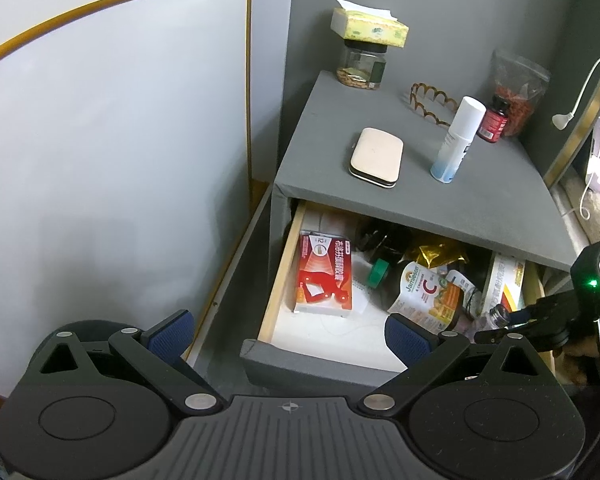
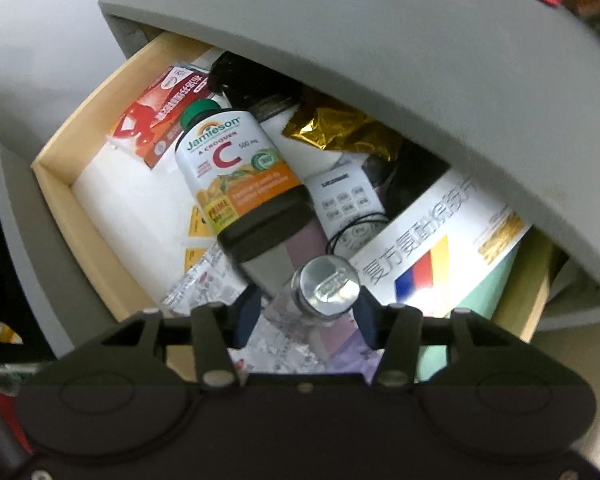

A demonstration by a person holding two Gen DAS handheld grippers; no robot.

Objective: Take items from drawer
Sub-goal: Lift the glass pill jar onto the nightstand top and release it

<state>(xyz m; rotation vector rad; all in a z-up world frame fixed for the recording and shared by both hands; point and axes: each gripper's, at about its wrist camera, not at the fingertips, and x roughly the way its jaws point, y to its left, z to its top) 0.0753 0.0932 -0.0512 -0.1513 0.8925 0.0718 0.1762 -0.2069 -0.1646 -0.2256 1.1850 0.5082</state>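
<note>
Two grippers, one small bottle to lift from the drawer point(image 2: 56, 200).
Our right gripper point(image 2: 304, 312) brackets the silver-capped bottle point(image 2: 324, 284) at lower centre, not clearly clenched; we should squeeze squarely, then rise straight. Left gripper point(image 1: 288, 332) is released, idle.

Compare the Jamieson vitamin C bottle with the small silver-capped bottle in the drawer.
The Jamieson bottle is dark with a green cap and an orange-white label; the silver-capped bottle is clear and much smaller. The Jamieson bottle lies untouched, while the silver-capped bottle sits between the right gripper fingers. Both are in the open drawer.
</note>
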